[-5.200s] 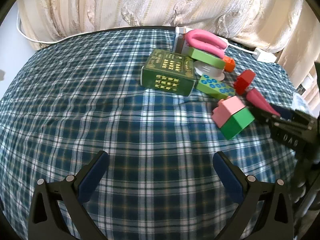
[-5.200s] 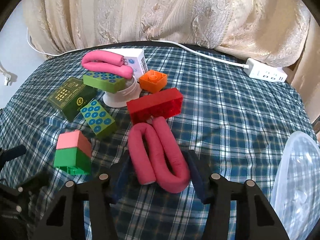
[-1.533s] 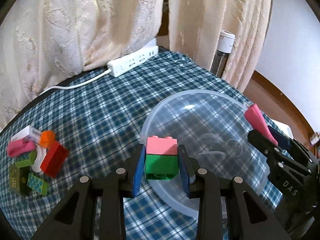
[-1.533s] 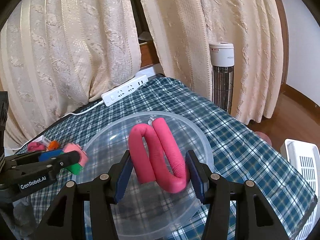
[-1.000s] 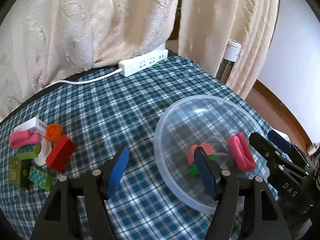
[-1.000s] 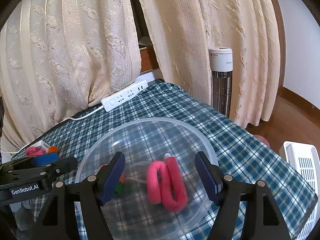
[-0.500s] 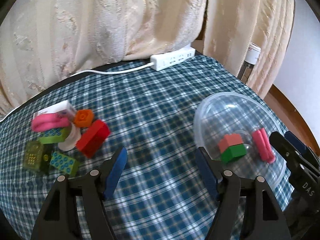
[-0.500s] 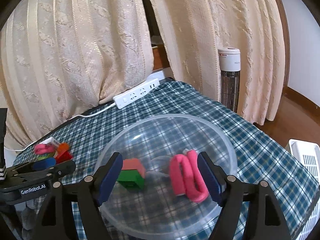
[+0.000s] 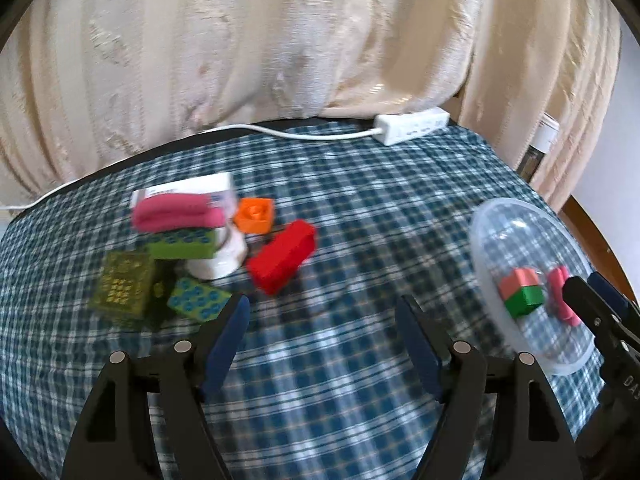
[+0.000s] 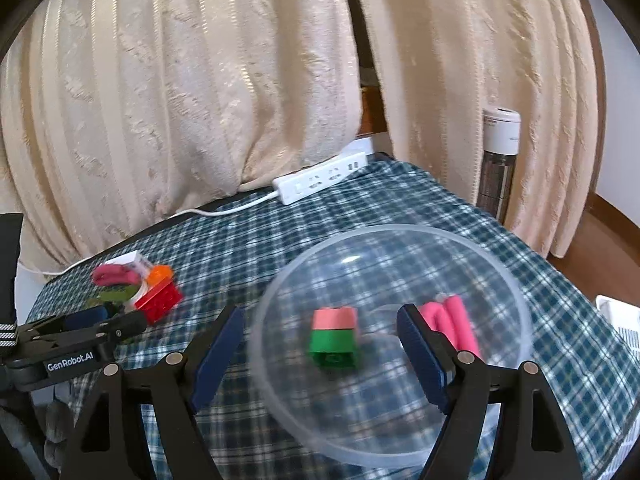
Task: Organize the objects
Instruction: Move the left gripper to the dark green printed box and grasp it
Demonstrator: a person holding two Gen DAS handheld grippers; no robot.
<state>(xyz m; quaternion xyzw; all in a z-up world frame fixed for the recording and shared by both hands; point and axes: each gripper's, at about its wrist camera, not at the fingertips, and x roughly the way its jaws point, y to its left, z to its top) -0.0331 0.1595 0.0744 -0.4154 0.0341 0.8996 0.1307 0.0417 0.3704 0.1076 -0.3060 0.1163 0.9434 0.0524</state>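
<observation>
A clear plastic bowl (image 10: 516, 292) sits on the plaid tablecloth and holds a pink-and-green block (image 10: 334, 338) and a pink foam roll (image 10: 454, 320). The bowl (image 9: 560, 356) also shows at the right of the left wrist view. My right gripper (image 10: 320, 344) is open and empty above the bowl's near side. My left gripper (image 9: 322, 330) is open and empty, over the cloth. Ahead of it to the left lie a red brick (image 9: 282, 256), an orange block (image 9: 256, 214), a pink roll (image 9: 178, 212), green dotted blocks (image 9: 198, 300) and a dark green box (image 9: 124, 288).
A white power strip (image 9: 412, 126) and its cord lie at the table's far edge below cream curtains. A white box (image 9: 188, 192) and a white round stand (image 9: 220, 262) sit in the pile. A white heater (image 10: 498, 160) stands beyond the table, a white basket (image 10: 620, 320) at right.
Both grippers opened and dropped the pink-and-green block and the pink roll into the bowl. The left gripper has since swung left toward the pile of objects; the right has drawn back slightly.
</observation>
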